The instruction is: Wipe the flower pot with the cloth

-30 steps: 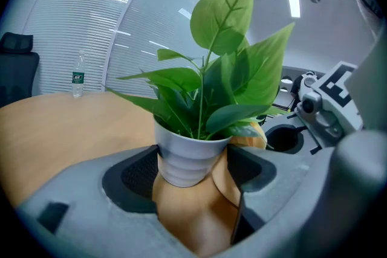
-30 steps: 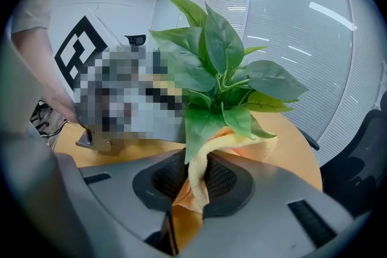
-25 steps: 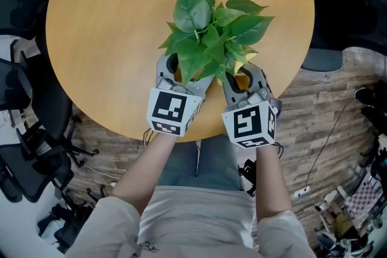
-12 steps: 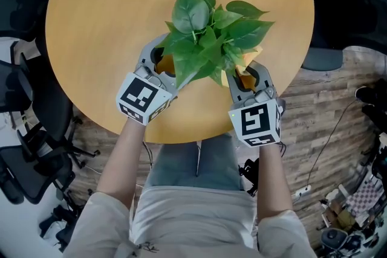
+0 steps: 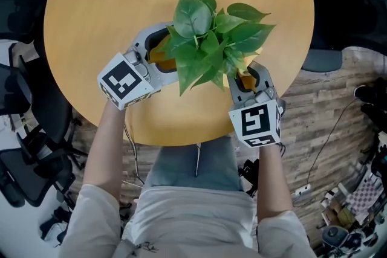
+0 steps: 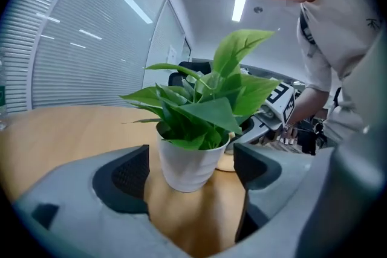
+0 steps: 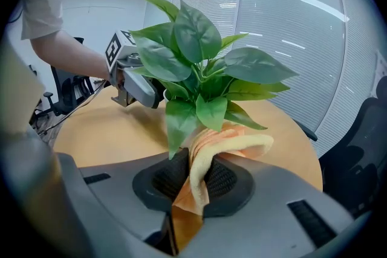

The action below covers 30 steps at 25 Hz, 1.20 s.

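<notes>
Pot flanked, cloth brought to its side

Head view: the plant (image 5: 211,39) stands near the front edge of the table (image 5: 109,3), and its leaves hide the pot. The left gripper (image 5: 164,50) reaches in from the left and the right gripper (image 5: 245,77) from the near side, so the two flank it. Left gripper view: the white pot (image 6: 188,163) stands upright between the jaws, which have just been opening. They gape wide, with both pads clear of its wall, probably as a loose guard so the pot cannot slide under the wipe. Right gripper view: the jaws are pinched tight on the folded orange cloth (image 7: 202,169). Its free fold pushes up under the leaves toward the pot, likely for rubbing the wall, though the cloth itself hides any contact
</notes>
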Each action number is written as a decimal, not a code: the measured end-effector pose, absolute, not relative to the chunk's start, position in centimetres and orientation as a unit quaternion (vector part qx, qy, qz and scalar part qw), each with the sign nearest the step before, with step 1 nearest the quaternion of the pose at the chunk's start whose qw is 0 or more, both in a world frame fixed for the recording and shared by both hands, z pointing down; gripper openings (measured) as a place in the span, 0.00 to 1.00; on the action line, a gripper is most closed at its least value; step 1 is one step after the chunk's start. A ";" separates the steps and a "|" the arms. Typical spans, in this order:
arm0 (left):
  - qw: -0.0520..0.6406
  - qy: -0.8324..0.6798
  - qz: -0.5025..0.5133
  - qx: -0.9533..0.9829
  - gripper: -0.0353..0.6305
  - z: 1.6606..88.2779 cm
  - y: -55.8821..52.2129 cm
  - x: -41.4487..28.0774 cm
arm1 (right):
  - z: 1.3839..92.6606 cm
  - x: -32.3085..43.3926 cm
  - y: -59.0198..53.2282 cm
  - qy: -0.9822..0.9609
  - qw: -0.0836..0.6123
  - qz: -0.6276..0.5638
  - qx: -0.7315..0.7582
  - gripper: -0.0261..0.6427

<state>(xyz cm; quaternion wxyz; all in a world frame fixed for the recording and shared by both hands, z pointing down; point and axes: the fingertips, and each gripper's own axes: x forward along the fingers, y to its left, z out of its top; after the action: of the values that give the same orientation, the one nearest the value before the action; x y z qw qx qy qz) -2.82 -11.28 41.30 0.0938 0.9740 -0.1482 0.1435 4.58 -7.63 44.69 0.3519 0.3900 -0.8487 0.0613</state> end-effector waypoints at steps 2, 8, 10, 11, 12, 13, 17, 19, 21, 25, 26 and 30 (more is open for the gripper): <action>0.083 -0.130 0.146 0.977 0.71 41.3 -11.4 -2.4 | 44.6 4.5 -7.8 -0.848 0.354 0.060 0.391 0.12; 0.080 -0.086 0.140 0.983 0.71 41.2 -11.6 -0.9 | 44.7 4.4 -7.9 -0.847 0.355 0.061 0.392 0.12; 0.088 -0.083 0.132 0.984 0.71 41.1 -11.7 -0.8 | 44.7 4.3 -7.8 -0.847 0.355 0.059 0.391 0.12; 0.091 -0.084 0.129 0.984 0.71 41.0 -11.7 -0.9 | 44.7 4.3 -7.7 -0.847 0.355 0.058 0.391 0.12; 0.092 -0.085 0.128 0.984 0.71 41.0 -11.7 -0.9 | 44.7 4.4 -7.7 -0.846 0.356 0.058 0.392 0.12; 0.092 -0.086 0.128 0.984 0.71 41.0 -11.7 -0.9 | 44.7 4.6 -7.8 -0.845 0.356 0.058 0.394 0.12; 0.091 -0.090 0.129 0.983 0.71 41.1 -11.7 -0.9 | 44.5 6.4 -8.9 -0.833 0.360 0.059 0.415 0.12; 0.093 -0.094 0.126 0.983 0.71 41.1 -11.7 -0.9 | 44.1 7.0 -9.8 -0.828 0.360 0.055 0.426 0.12; 0.095 -0.101 0.124 0.983 0.71 41.0 -11.7 -0.9 | 43.7 7.0 -10.8 -0.827 0.361 0.043 0.429 0.12; 0.101 -0.123 0.118 0.980 0.71 41.1 -11.6 -1.0 | 43.1 5.1 -11.2 -0.833 0.376 0.003 0.406 0.12; 0.103 -0.129 0.117 0.979 0.71 41.1 -11.6 -1.0 | 43.1 4.8 -11.1 -0.831 0.382 -0.004 0.404 0.12; 0.100 -0.155 0.123 0.975 0.71 41.3 -11.6 -1.3 | 43.7 4.4 -10.3 -0.834 0.380 0.008 0.400 0.12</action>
<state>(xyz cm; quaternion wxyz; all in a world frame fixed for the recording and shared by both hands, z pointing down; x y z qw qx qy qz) -1.30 -11.58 41.27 0.0997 0.9752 -0.1546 0.1234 4.38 -10.33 43.67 0.3803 0.4001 -0.8338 0.0078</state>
